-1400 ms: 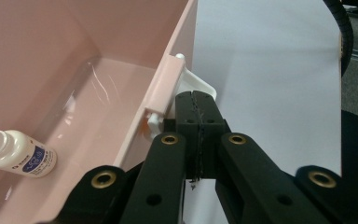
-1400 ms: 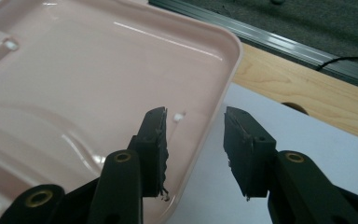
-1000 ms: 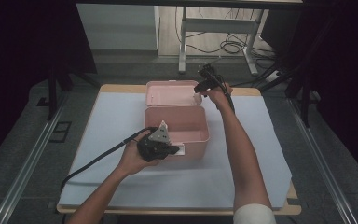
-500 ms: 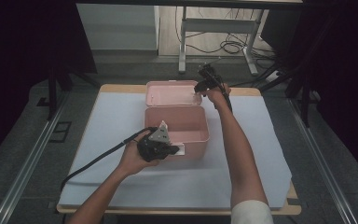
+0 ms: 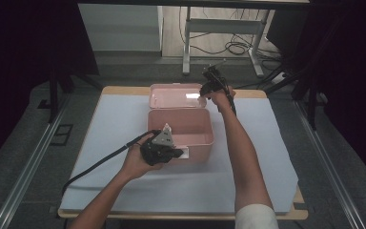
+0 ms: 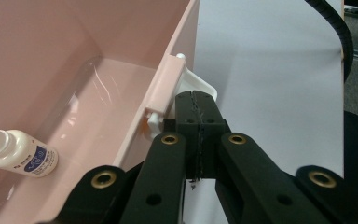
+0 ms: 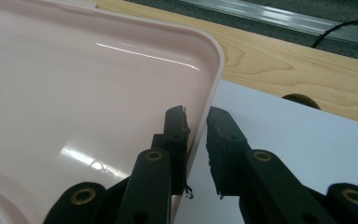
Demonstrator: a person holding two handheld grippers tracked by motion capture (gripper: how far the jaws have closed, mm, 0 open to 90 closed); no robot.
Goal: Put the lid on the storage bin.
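An open pink box (image 5: pixel 190 125) stands mid-table, its lid (image 5: pixel 174 97) lying flat behind it. A small white spray bottle (image 6: pixel 20 152) lies inside the box. My left gripper (image 5: pixel 177 153) is at the box's front wall. Its jaws are shut together, with the tips (image 6: pixel 196 96) against the white latch (image 6: pixel 204 87). My right gripper (image 5: pixel 204 89) is at the lid's far right corner. Its jaws have just been closing and straddle the lid's rim (image 7: pixel 213 88), one inside and one outside. A gap still shows at the outer jaw, so my right gripper (image 7: pixel 196 116) is open.
A pale sheet (image 5: pixel 262 143) covers the wooden table (image 5: pixel 252 94), with bare sheet to the left and right of the box. Each gripper's cable trails across the sheet. Table legs and loose cables (image 5: pixel 233 47) stand on the floor beyond the far edge.
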